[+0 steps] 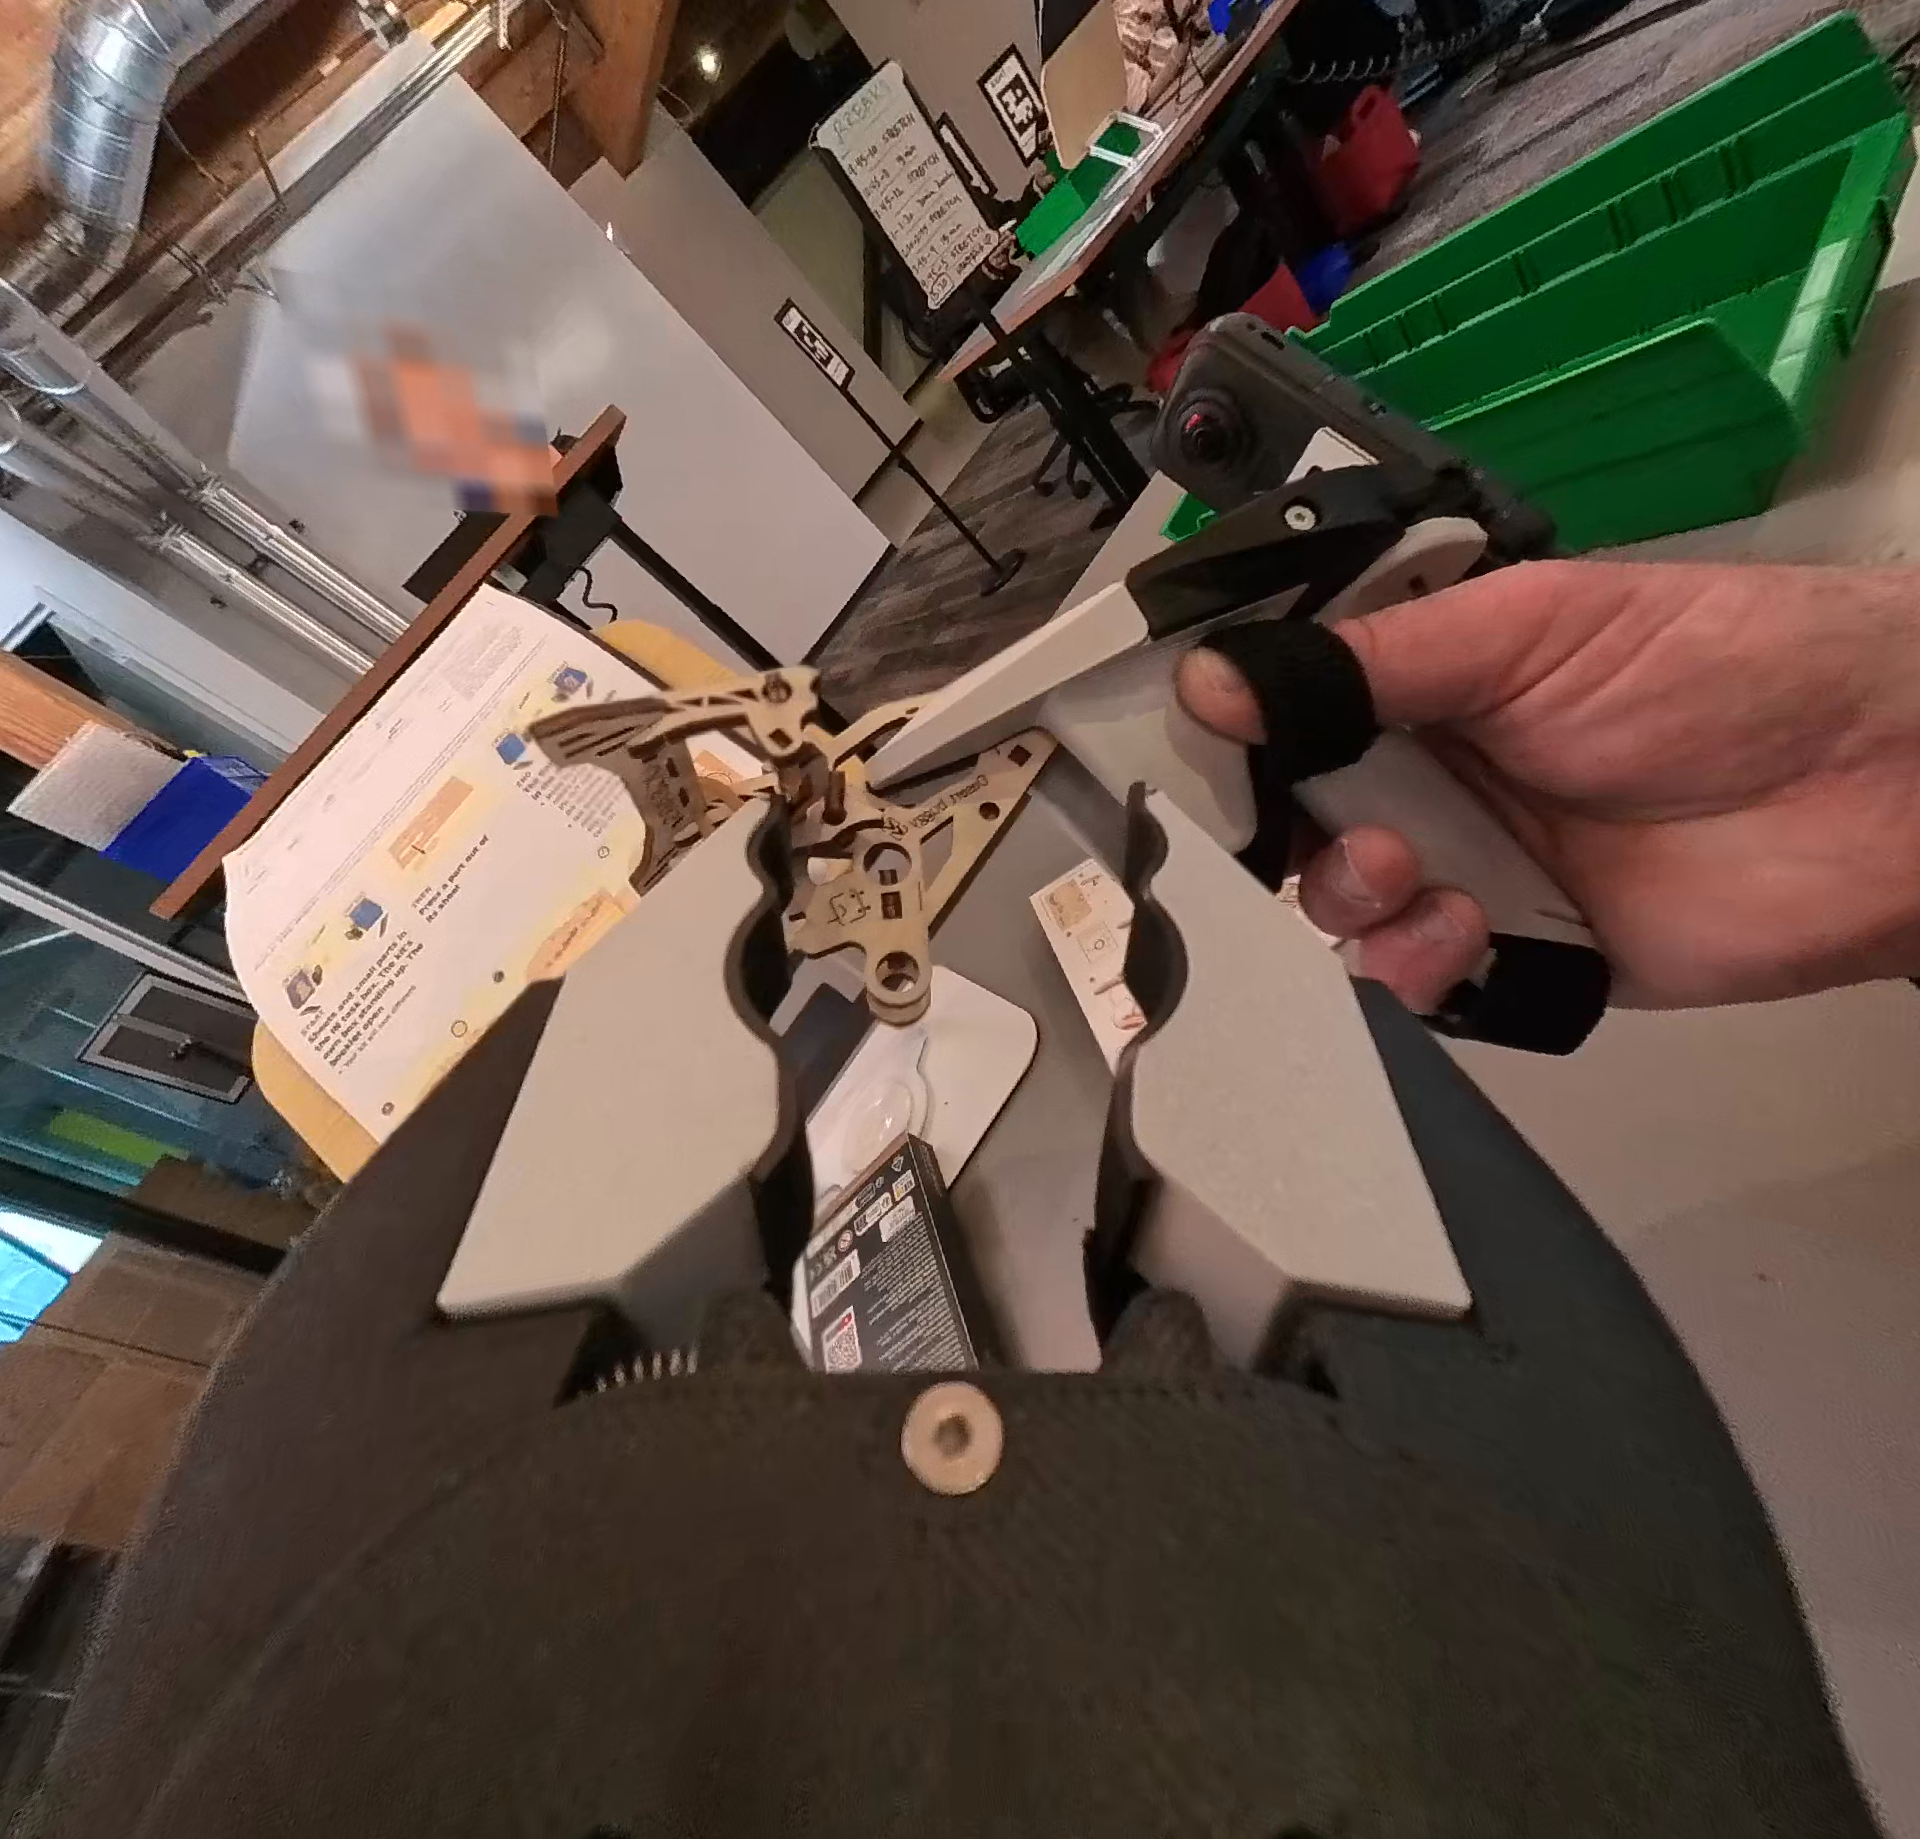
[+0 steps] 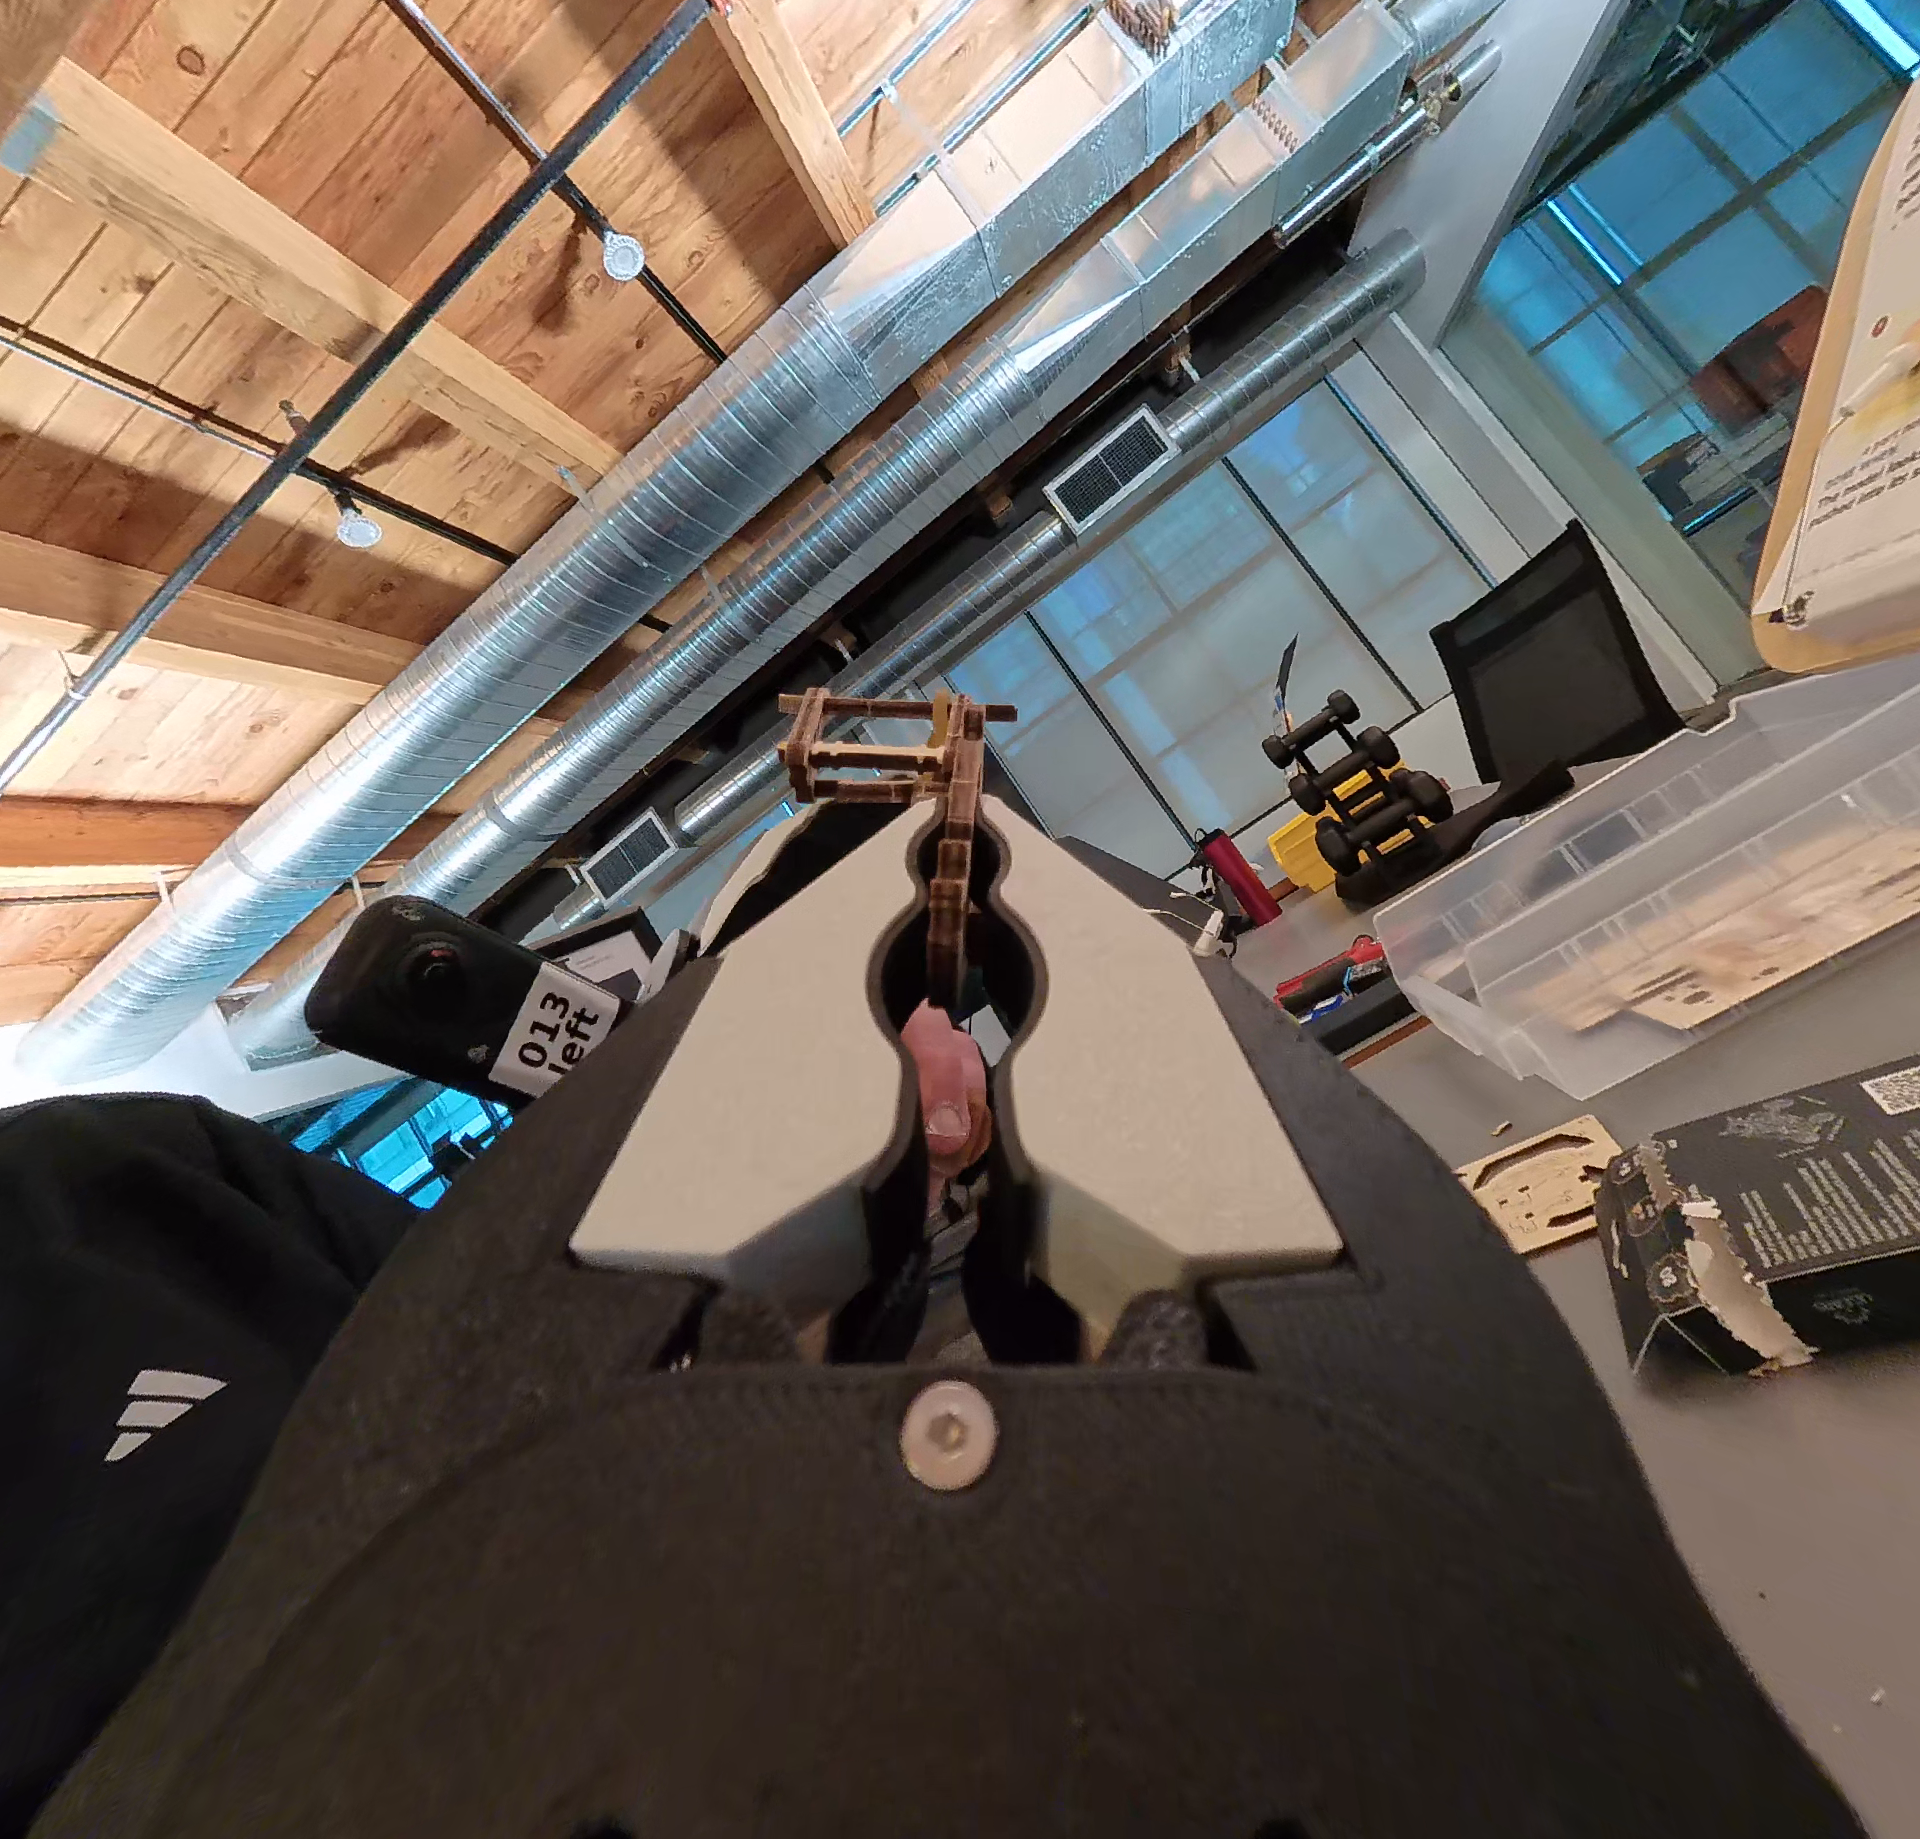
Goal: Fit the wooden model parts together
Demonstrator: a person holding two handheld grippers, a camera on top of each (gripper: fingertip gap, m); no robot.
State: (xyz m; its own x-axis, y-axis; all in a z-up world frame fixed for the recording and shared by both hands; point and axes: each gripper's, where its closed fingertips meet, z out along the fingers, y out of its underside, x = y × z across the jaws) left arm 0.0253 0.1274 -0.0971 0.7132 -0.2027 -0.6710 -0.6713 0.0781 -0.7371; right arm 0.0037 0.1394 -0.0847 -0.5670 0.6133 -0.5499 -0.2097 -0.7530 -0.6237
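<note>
Wooden model (image 1: pixel 831 844), a flat laser-cut plywood frame with dark burnt edges, round holes and a slotted lattice, hangs in the air above the grey table (image 1: pixel 1662 1218), pinched edge-on by your right gripper (image 2: pixel 951 833), whose pale fingers are pressed together on the sheet's thin edge. Seen from the left wrist, that gripper comes in from the right side of the model, its tapered white fingertip (image 1: pixel 935 740) lying on the broad plate. Your left gripper (image 1: pixel 945 854) is spread wide, the model's rounded lower lug sitting just ahead of and between its two grey fingers, nearer the left one and touching neither as far as I can tell. The model's long axis runs roughly across the left gripper's opening, tilted up toward the wing-shaped piece at its far left. So the left is the free one, and closing on the lug looks like your next move. Behind the model stands the instruction booklet (image 1: pixel 416 854); below it a dark cardboard box (image 1: pixel 883 1259); right of it, well apart, a green bin (image 1: pixel 1662 335).
</note>
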